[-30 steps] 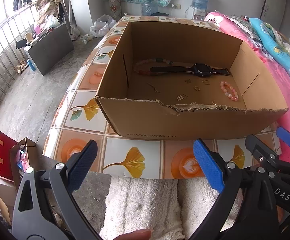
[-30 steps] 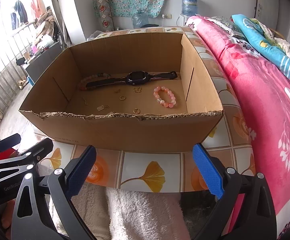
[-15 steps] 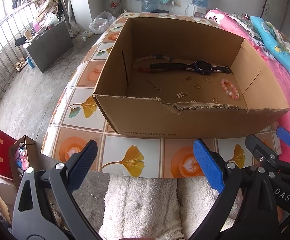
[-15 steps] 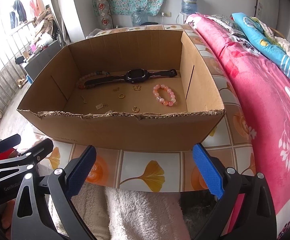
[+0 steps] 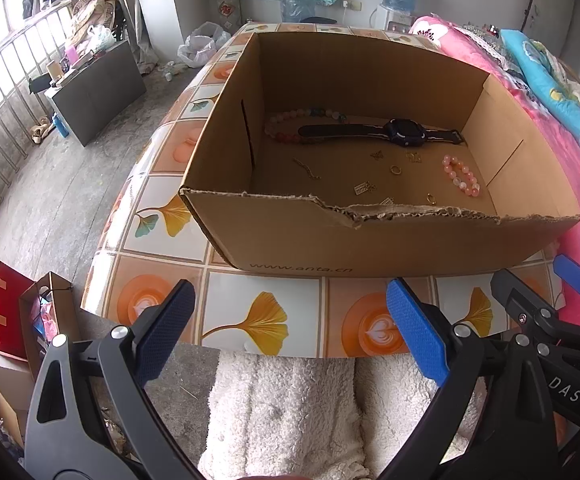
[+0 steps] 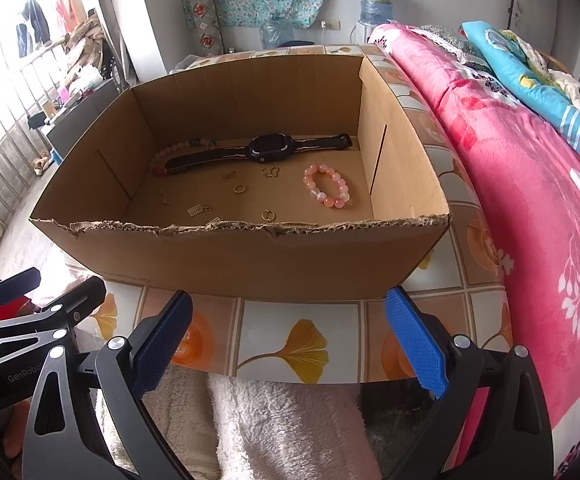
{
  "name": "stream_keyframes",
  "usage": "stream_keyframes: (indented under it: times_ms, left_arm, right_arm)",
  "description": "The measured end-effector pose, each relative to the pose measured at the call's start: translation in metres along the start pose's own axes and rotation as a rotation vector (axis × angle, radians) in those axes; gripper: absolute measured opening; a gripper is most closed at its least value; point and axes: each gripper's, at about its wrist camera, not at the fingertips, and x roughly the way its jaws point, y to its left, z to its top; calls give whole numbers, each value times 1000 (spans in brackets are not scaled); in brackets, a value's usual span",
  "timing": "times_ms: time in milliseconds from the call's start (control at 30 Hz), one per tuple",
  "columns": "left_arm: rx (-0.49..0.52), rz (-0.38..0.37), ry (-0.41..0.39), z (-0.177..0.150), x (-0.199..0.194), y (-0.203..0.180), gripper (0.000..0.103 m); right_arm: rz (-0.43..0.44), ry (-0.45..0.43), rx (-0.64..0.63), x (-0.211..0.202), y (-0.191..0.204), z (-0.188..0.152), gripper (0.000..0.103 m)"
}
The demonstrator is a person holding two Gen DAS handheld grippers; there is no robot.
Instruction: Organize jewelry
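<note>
Both grippers — left (image 5: 290,332), right (image 6: 287,330) — gape empty; box (image 6: 249,256) wall hides one trinket (image 6: 214,220) partly.

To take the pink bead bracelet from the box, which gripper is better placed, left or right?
Probably right. The pink bead bracelet lies near the box's right wall, on the right gripper's side. Both grippers are open, empty.

Tiled-pattern table (image 5: 245,316) is seen carrying only an open cardboard box (image 5: 370,240), set directly on it.
</note>
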Motion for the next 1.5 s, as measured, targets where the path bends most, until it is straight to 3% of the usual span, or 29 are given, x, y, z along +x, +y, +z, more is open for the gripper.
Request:
stream_keyframes:
  times_ms: [1500]
  left_arm:
    - [11, -2, 2, 3, 1, -5, 93]
  right_arm:
    - [-10, 14, 28, 0, 0, -3, 94]
